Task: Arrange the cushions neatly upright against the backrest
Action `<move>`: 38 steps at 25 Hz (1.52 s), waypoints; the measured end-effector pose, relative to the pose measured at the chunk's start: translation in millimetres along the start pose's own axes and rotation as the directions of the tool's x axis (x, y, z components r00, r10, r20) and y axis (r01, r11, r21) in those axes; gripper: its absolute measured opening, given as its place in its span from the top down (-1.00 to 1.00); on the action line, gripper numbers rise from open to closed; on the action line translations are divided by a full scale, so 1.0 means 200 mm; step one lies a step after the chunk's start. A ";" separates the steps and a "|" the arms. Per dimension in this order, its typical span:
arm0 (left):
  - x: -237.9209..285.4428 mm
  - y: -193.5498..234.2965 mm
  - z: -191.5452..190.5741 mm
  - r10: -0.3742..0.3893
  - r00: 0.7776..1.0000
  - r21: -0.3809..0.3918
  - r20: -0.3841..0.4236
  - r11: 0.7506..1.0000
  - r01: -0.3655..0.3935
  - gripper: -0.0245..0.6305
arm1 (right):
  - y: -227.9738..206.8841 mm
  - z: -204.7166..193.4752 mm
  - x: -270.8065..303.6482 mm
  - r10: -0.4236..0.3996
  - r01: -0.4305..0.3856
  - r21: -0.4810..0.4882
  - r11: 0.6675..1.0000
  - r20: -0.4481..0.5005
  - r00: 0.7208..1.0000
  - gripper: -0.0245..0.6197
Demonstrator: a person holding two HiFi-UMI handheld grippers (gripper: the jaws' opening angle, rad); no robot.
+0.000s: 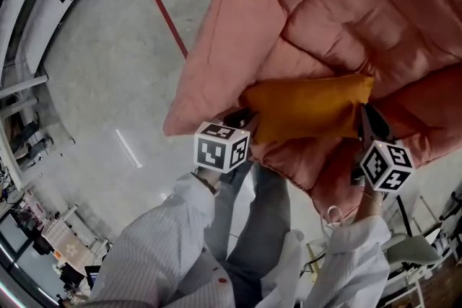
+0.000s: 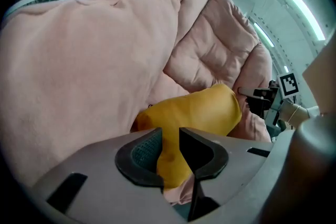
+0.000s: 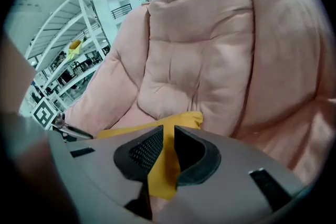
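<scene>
Grey floor (image 1: 108, 83) surrounds a pink lounger (image 1: 325, 11); the yellow cushion (image 1: 310, 106) lies across its near seat, left tool (image 2: 169, 152) and right tool (image 3: 168, 149) each clenched on one end. It is probably soft and light, so end grips suit.

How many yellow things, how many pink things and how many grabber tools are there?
yellow fabric cushion: 1
pink quilted padded seat: 1
hand-held grippers: 2, the left gripper and the right gripper, each pinching the cushion
Total: 4
</scene>
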State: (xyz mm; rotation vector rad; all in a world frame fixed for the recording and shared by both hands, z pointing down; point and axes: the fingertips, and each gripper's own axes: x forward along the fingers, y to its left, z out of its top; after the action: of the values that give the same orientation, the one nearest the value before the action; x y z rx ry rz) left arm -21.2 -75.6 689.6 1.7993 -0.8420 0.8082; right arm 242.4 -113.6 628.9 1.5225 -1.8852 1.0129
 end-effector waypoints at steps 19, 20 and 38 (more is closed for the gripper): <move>0.14 0.03 -0.16 -0.045 0.997 -0.125 -0.070 0.991 0.036 -0.11 | -0.09 -0.08 0.16 -0.044 0.047 0.013 0.999 -0.153 0.987 0.26; 0.14 0.03 -0.16 -0.047 0.996 -0.124 -0.078 0.992 0.037 -0.11 | -0.09 -0.09 0.16 -0.029 0.037 0.044 0.998 -0.161 0.987 0.25; 0.18 -0.01 -0.16 -0.027 0.992 -0.070 -0.125 0.997 0.019 0.39 | -0.04 -0.15 0.21 0.035 -0.021 0.060 0.998 -0.240 0.970 0.61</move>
State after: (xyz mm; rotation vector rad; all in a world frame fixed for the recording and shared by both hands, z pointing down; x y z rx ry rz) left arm -5.2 -52.5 729.2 1.6766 -0.7564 0.8590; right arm 237.4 -114.8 679.6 1.3391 -1.7247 1.2159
